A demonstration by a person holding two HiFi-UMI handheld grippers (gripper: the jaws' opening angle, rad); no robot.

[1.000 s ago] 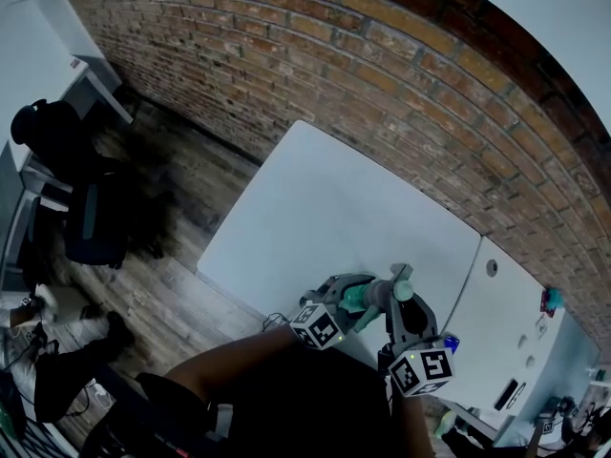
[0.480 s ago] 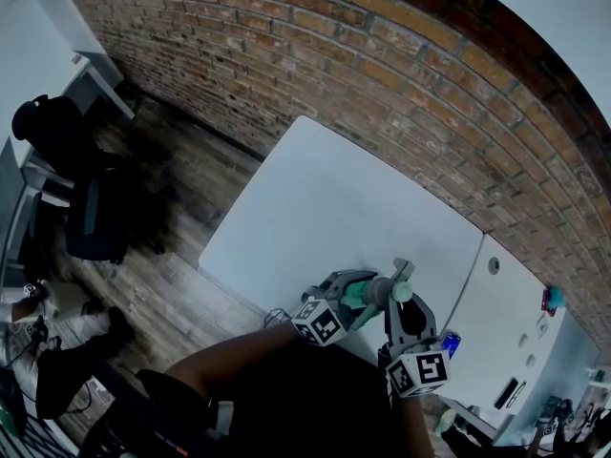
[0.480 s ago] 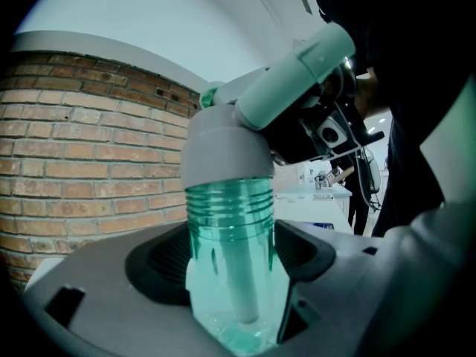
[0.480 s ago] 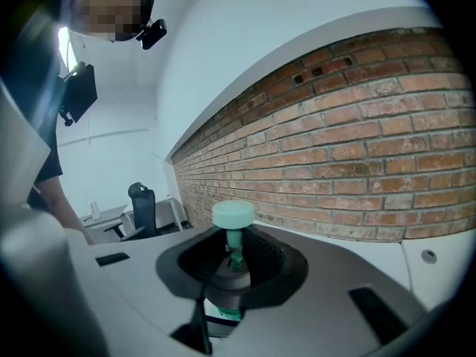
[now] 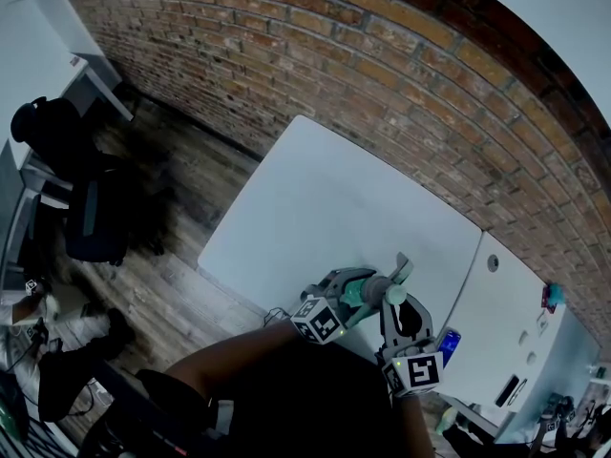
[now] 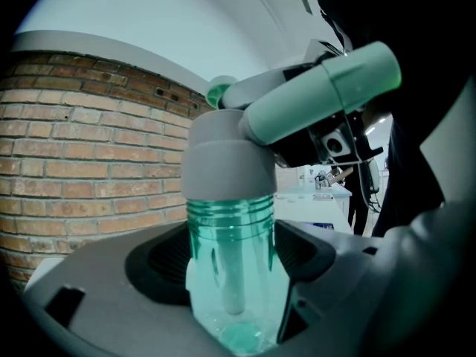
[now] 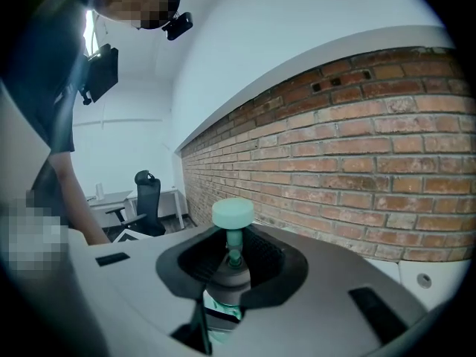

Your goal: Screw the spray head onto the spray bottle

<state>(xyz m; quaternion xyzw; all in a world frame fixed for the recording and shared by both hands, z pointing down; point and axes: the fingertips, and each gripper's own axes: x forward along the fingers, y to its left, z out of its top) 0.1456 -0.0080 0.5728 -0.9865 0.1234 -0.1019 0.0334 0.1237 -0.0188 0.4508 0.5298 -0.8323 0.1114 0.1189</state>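
My left tongs (image 6: 232, 292) grip the spray bottle (image 6: 230, 225); my right tongs (image 7: 223, 292), clamped on the spray head (image 7: 233, 214), have rolled slightly, so threading is advancing.

place: office | evidence: white desks (image 5: 325, 208), black swivel chair (image 5: 93, 219), brick wall (image 5: 382, 74), wood floor (image 5: 181, 289)

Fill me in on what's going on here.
A person holds a gripper in each hand over a white table. The left gripper is clamped on a clear green bottle. The right gripper is closed on the grey spray head, which sits on the bottle's neck. Whether the head is screwed fully tight can't be told from these views.
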